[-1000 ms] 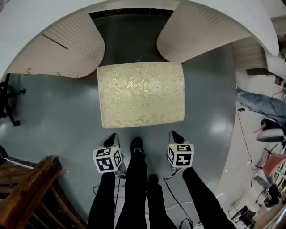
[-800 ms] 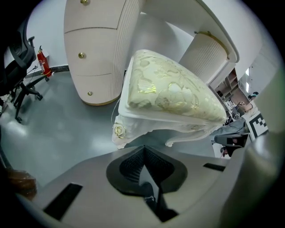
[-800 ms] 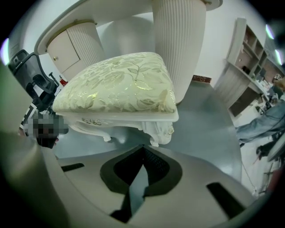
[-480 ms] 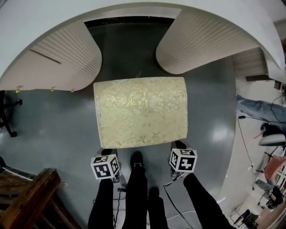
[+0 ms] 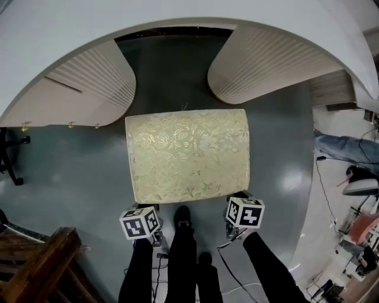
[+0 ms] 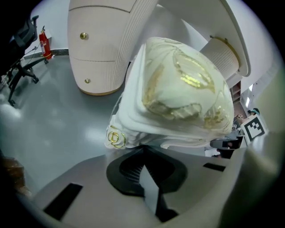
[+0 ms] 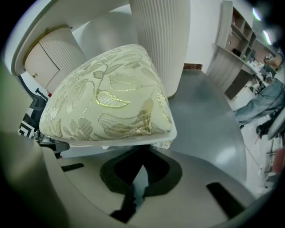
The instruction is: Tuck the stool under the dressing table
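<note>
The stool (image 5: 188, 155), with a cream cushion patterned in gold leaves, stands on the grey floor in front of the white dressing table (image 5: 177, 15). Its far edge lies level with the opening (image 5: 172, 65) between the table's two ribbed pedestals (image 5: 89, 77) (image 5: 266, 65). My left gripper (image 5: 147, 208) is at the stool's near left corner and my right gripper (image 5: 240, 199) at its near right corner. In the left gripper view the jaws (image 6: 142, 148) meet at their tips against the white frame under the cushion (image 6: 178, 89). The right gripper (image 7: 143, 149) likewise sits shut beneath the cushion's rim (image 7: 107, 102).
A dark wooden piece of furniture (image 5: 35, 260) stands at the near left. An office chair's base (image 5: 9, 160) is at the far left. Cables (image 5: 231, 266) trail on the floor beside my legs (image 5: 183, 254). A person's legs (image 5: 346, 148) and clutter are at the right.
Both grippers have come forward to the stool's near edge; their tips, which showed free of it a second ago, now lie tucked under its corners.
</note>
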`<state>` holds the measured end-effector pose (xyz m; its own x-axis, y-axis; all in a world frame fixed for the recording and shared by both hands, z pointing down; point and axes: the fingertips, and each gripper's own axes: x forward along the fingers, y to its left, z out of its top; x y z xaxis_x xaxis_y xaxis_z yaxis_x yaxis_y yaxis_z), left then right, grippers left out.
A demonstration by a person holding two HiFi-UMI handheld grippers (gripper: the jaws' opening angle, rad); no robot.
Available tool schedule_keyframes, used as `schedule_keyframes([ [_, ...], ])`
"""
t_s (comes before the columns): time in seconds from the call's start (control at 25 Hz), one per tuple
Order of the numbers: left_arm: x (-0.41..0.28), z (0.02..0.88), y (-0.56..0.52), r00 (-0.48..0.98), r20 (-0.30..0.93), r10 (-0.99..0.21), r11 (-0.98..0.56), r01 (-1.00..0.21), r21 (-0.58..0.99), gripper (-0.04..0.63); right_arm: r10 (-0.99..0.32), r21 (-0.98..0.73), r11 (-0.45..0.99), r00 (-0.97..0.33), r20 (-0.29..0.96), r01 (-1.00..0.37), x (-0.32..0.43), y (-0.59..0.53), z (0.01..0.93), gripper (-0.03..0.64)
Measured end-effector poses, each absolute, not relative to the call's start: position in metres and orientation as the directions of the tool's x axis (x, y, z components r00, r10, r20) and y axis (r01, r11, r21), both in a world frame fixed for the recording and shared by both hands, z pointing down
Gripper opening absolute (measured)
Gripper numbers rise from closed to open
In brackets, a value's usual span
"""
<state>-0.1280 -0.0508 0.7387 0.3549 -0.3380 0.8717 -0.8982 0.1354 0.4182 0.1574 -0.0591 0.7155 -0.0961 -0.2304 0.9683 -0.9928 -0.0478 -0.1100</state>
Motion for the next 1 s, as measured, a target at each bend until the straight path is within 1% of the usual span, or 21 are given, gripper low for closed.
schedule_keyframes([
  [0.16,-0.126,0.738,-0.052,0.381,0.859,-0.342,0.184,-0.869,0.459,0.008,-0.23,-0.105,-0.053,-0.09,0.969,-0.993,0.157,-0.063,0.71,0.005],
  [0.32,-0.124,0.735,-0.058,0.381,0.848,-0.368,0.163,-0.872,0.462,0.008,-0.247,-0.096,-0.039,-0.084,0.965,-0.995,0.159,-0.069,0.708,0.005],
  [0.56,-0.127,0.732,-0.108,0.379,0.835,-0.399,0.145,-0.873,0.465,0.008,-0.291,-0.096,-0.008,-0.089,0.952,-0.995,0.153,-0.12,0.706,0.005],
  [0.72,-0.127,0.728,-0.129,0.366,0.835,-0.41,0.107,-0.89,0.443,0.008,-0.29,-0.11,-0.021,-0.099,0.952,-0.994,0.15,-0.136,0.705,0.005],
  [1.0,-0.123,0.727,-0.145,0.379,0.824,-0.422,0.098,-0.884,0.457,0.008,-0.303,-0.086,0.003,-0.083,0.949,-0.996,0.153,-0.162,0.704,0.005],
])
